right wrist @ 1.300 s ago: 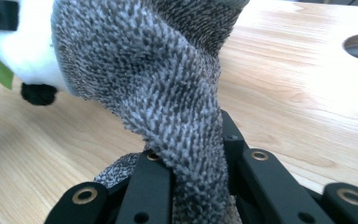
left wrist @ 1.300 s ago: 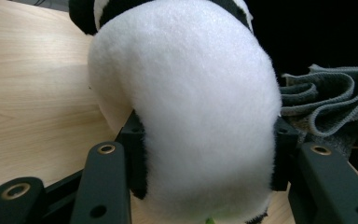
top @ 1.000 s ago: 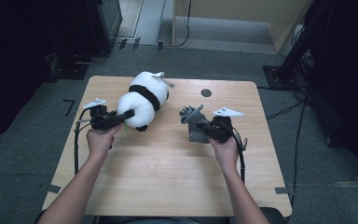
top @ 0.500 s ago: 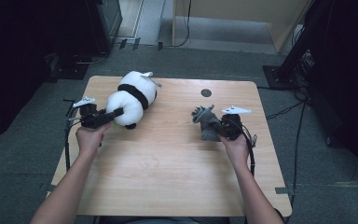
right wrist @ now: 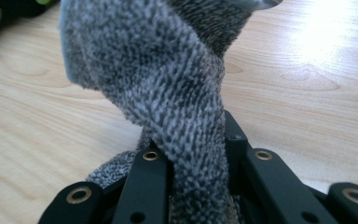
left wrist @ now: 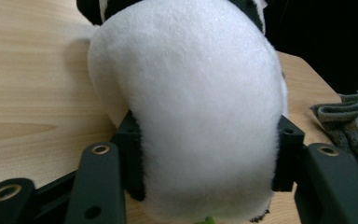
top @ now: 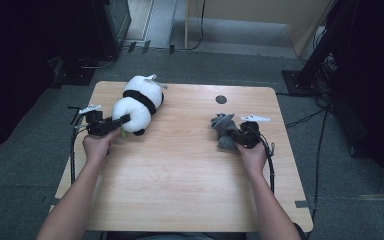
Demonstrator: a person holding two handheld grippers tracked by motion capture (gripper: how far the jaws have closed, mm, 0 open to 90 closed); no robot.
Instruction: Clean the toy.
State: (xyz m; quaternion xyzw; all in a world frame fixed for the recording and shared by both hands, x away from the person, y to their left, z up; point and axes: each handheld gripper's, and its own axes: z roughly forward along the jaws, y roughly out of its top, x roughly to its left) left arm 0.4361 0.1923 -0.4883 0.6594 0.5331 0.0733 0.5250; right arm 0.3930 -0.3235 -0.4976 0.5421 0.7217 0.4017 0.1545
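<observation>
A black and white panda plush [top: 137, 102] lies on the wooden table [top: 180, 175] at the far left. My left gripper [top: 124, 120] is shut on its white rump [left wrist: 191, 102], which bulges between the pads [left wrist: 130, 154]. These jaws have just been opening a little, with the plush still pressed between them. At the right, my right gripper [top: 234, 135] is shut on a crumpled grey knitted cloth [top: 222, 127]. A fold of this cloth [right wrist: 168, 70] rises between the jaws, and its lower part rests on the table. The left gripper view also has the grey cloth [left wrist: 354, 126], at its right edge.
A small black round cap [top: 221, 99] sits in the tabletop at the far right. Dark equipment [top: 110, 25] and stands [top: 325, 55] surround the table, and cables [top: 305, 117] run across the floor at the right.
Both hands have moved apart and sunk. The left has carried the panda leftward. The right has carried the grey cloth rightward and down to the table.
</observation>
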